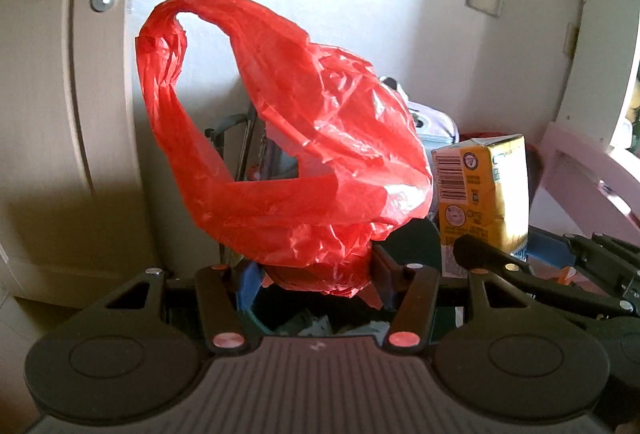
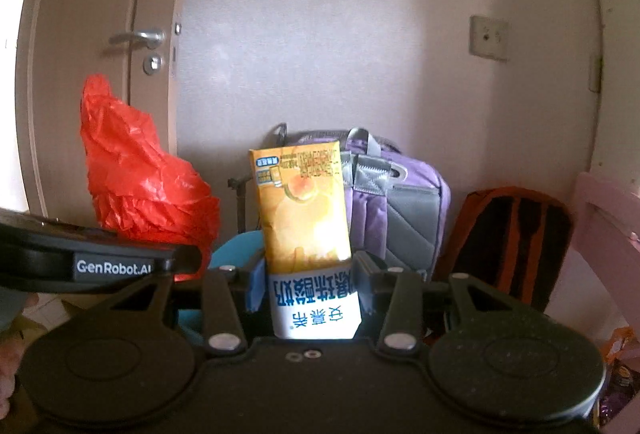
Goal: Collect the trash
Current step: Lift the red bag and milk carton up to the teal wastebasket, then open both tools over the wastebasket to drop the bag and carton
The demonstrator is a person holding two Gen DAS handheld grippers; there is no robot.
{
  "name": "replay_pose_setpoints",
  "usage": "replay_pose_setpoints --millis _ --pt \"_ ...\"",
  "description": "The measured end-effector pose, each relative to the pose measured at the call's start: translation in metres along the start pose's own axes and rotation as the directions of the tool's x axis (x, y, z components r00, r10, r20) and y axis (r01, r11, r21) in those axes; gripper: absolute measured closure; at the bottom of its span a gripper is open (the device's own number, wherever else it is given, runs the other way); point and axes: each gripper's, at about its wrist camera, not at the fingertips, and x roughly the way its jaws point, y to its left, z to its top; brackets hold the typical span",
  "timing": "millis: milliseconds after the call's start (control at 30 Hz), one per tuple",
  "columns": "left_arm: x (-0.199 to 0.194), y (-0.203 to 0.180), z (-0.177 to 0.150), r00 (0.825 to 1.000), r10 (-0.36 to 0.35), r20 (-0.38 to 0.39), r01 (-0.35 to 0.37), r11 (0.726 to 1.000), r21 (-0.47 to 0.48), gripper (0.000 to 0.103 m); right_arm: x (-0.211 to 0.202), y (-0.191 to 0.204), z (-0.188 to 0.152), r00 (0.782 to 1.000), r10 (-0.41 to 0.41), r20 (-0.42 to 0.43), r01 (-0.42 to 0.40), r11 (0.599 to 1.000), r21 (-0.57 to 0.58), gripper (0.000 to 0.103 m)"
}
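Observation:
My left gripper [image 1: 316, 274] is shut on a crumpled red plastic bag [image 1: 292, 154], which stands up in front of the camera. The bag also shows at the left of the right wrist view [image 2: 140, 190]. My right gripper [image 2: 308, 274] is shut on a yellow and white drink carton [image 2: 304, 218], held upright. The carton also shows at the right of the left wrist view [image 1: 484, 194], with the right gripper [image 1: 472, 254] below it. A dark green bin [image 1: 352, 322] with scraps inside lies just under the left gripper.
A closed door with a metal handle [image 2: 136, 36] is at the left. A purple backpack [image 2: 400, 202] and a black and orange bag [image 2: 512, 234] lean against the white wall. A pink frame [image 2: 608, 218] stands at the right.

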Motion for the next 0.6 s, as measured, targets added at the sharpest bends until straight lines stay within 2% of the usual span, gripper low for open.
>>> replay_pose_setpoints --millis 167,300,600 --pt "0.046 0.003 0.021 0.994 0.008 -0.112 -0.002 0.999 0.052 0.047 0.044 -0.003 0.010 0.994 0.016 -0.105 -0.015 1.000 0.009 0.060" --pt "0.078 0.003 0.023 0.978 -0.004 -0.206 0.023 0.996 0.089 0.047 0.078 -0.012 0.007 0.976 0.031 -0.215 -0.025 0.999 0.030 0.060" --pt "0.120 -0.007 0.009 0.958 0.027 -0.287 0.033 0.979 0.203 0.047 0.112 -0.017 -0.022 0.937 0.040 -0.346 -0.050 0.999 -0.018 0.060"
